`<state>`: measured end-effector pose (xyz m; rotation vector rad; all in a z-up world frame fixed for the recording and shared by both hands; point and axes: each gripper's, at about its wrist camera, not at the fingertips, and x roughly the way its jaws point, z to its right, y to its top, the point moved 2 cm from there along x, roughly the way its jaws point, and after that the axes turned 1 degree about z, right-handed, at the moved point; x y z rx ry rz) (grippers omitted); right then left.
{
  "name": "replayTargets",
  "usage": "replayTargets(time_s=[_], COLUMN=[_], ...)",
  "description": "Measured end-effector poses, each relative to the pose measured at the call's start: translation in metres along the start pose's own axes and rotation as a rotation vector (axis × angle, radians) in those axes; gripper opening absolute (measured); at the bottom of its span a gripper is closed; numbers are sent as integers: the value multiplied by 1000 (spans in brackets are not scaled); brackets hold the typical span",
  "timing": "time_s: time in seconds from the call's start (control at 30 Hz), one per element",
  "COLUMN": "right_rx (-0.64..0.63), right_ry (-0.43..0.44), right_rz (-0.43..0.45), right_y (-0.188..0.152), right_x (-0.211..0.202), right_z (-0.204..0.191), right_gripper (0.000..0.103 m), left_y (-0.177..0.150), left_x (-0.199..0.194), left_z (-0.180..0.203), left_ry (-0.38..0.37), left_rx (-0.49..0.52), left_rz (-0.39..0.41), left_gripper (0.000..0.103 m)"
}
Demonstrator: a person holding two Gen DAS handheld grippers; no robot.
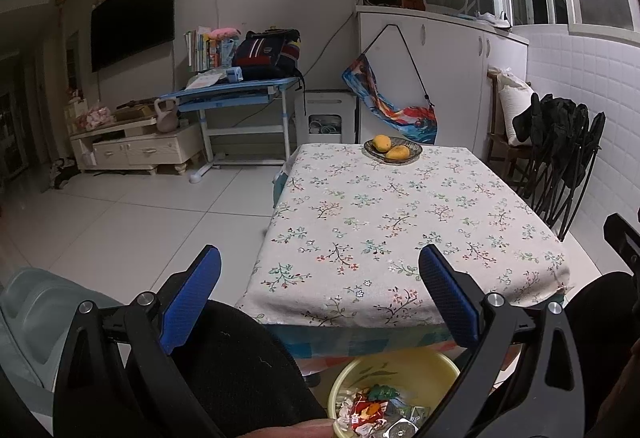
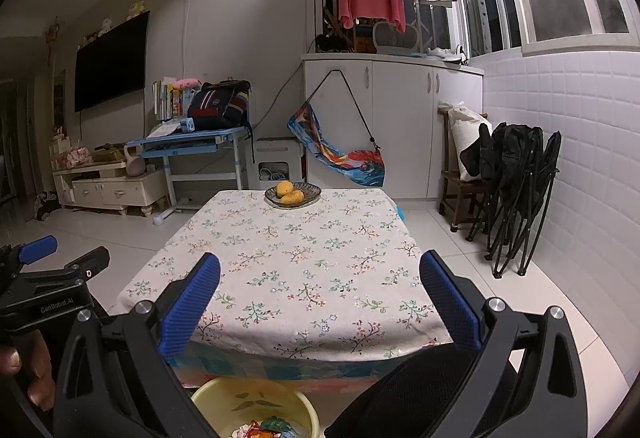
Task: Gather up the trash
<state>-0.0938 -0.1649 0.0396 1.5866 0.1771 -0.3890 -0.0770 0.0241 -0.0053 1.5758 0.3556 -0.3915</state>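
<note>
Both grippers we hold spread wide with nothing between the blue pads: the left gripper and the right gripper hover near the front edge of one table under a floral cloth. Below that edge, between our knees, sits one yellow basin holding a heap of crumpled wrappers; we cannot count them exactly. At the far end of the table one dish carries two yellow fruits. Beyond stand one blue desk and folded black chairs against the tiled wall.
</note>
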Motion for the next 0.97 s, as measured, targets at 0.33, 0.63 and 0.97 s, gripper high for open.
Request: replayTargets(time_s=[0.33, 0.63, 0.97], right_rx=[-4, -10, -10], right_ry=[2, 6, 6], right_rz=[-4, -10, -11], right_y=[-2, -3, -3], right_x=[0, 2, 3], right_z=[1, 0, 0], right_gripper=[96, 96, 96], left_y=[-4, -9, -10], left_x=[1, 6, 17], left_z=[-1, -2, 5], left_ry=[-14, -29, -29], left_rx=[-5, -29, 2], left_rz=[19, 12, -49], left_gripper=[96, 96, 96])
